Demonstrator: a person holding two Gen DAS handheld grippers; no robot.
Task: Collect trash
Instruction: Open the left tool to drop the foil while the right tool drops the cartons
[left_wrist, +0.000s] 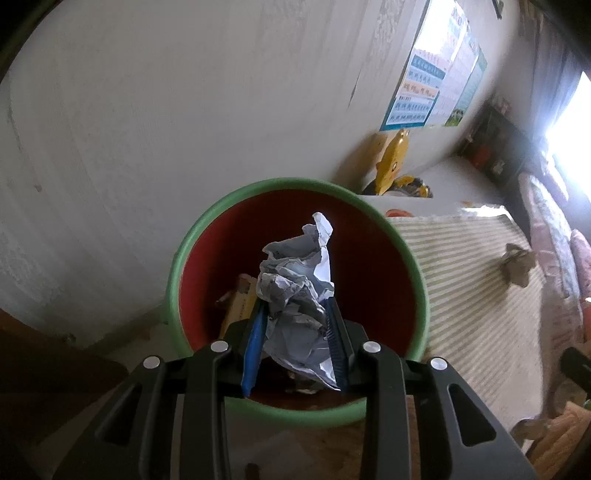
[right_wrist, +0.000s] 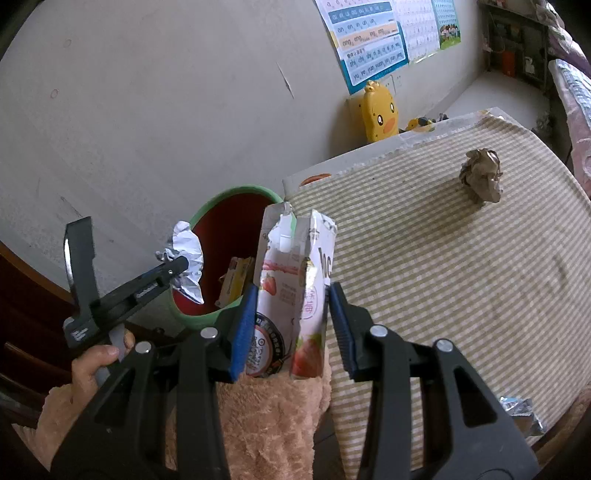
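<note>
My left gripper (left_wrist: 295, 306) is shut on a crumpled silvery-white paper wad (left_wrist: 295, 280) and holds it over the mouth of a bin with a green rim (left_wrist: 177, 266) and a red inside. A yellow box (left_wrist: 240, 302) lies in the bin. In the right wrist view the left gripper (right_wrist: 181, 264) holds the wad (right_wrist: 188, 254) at the near-left edge of the bin's rim (right_wrist: 207, 206). My right gripper (right_wrist: 293, 291) is shut on a flattened strawberry drink carton (right_wrist: 295, 295), upright, just right of the bin and above a fuzzy peach sleeve (right_wrist: 277, 417).
A table with a striped cloth (right_wrist: 443, 277) stands right of the bin. On it sit a brown crumpled paper ball (right_wrist: 482, 179) and a foil wrapper (right_wrist: 521, 413) at the near right edge. A yellow duck toy (right_wrist: 380, 110) leans on the wall behind.
</note>
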